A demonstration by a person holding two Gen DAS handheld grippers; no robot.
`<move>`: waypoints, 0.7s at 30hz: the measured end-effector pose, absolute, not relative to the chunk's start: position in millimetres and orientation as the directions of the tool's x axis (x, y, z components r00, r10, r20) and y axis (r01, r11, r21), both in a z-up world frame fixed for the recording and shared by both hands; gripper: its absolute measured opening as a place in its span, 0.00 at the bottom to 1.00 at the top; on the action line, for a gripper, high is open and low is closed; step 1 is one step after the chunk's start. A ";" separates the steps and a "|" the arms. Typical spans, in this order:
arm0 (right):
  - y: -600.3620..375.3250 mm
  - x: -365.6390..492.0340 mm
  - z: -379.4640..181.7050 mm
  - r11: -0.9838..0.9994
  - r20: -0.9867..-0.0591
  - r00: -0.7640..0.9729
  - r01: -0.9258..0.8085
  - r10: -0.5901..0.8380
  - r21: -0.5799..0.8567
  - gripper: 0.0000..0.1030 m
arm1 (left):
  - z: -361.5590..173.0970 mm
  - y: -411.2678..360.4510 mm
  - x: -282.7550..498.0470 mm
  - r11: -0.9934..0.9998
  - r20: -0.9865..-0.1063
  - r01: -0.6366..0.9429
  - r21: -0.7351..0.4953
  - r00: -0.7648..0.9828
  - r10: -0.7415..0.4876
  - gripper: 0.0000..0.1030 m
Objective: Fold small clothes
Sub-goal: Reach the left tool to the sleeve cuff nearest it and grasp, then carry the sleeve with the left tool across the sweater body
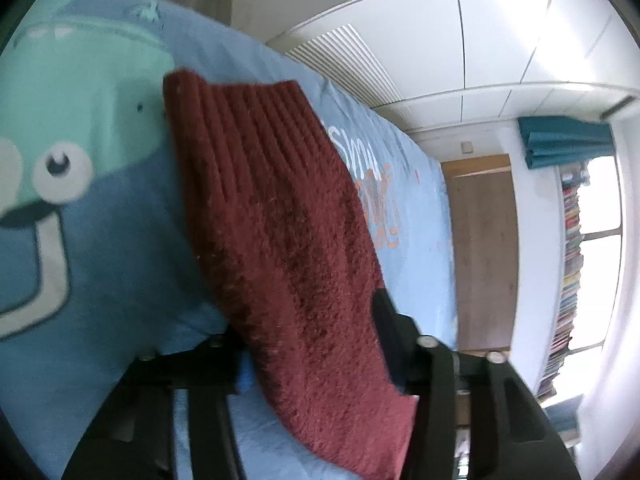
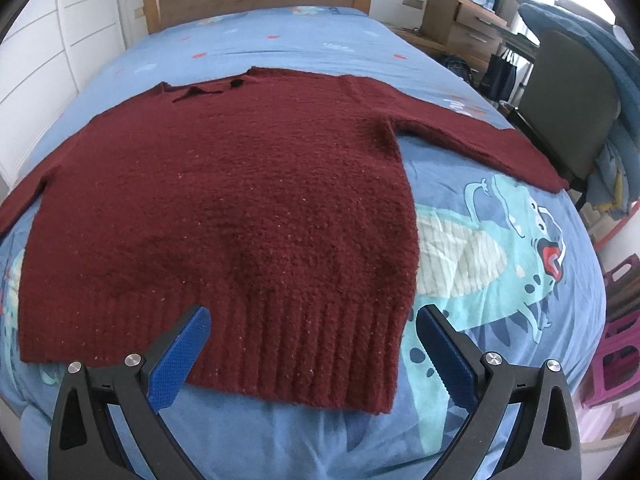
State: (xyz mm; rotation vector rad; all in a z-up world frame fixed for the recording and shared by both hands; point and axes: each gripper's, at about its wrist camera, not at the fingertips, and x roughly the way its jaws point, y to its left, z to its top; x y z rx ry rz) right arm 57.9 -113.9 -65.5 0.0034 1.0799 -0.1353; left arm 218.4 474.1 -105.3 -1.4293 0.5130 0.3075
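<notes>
A bed (image 2: 304, 36) carries a soft, limp maroon sweater (image 2: 224, 200). Left gripper (image 1: 316, 344) jaws clamp its sleeve (ribbed cuff); right gripper (image 2: 312, 344) jaws gape empty above the hem, the firmest hold.

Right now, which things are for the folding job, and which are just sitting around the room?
For the job:
- red sweater, spread flat on the bed
- left hand-held gripper, closed on a sleeve cuff
- right hand-held gripper, open over the hem

Just lying about:
- dinosaur bedcover
- cardboard boxes
- dark chair
- pink crate
- bookshelf
</notes>
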 end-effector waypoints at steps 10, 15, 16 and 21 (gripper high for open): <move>-120.7 51.5 -61.9 0.991 -0.878 0.469 0.128 -0.096 -0.040 1.00 | -51.7 469.5 215.3 0.155 -0.464 -0.445 -0.882 0.879 -0.113 0.06; -127.7 42.8 -57.3 0.991 -0.871 0.486 0.133 -0.073 -0.009 1.00 | -16.4 444.5 227.6 0.182 -0.436 -0.408 -0.895 0.887 -0.151 0.06; -129.0 40.8 -56.2 0.991 -0.869 0.489 0.134 -0.071 -0.005 1.00 | -9.7 437.5 232.6 0.193 -0.429 -0.398 -0.897 0.889 -0.162 0.06; -148.6 28.6 -52.2 0.987 -0.859 0.508 0.162 -0.063 0.024 1.00 | 23.0 384.7 267.2 0.236 -0.383 -0.328 -0.915 0.891 -0.246 0.06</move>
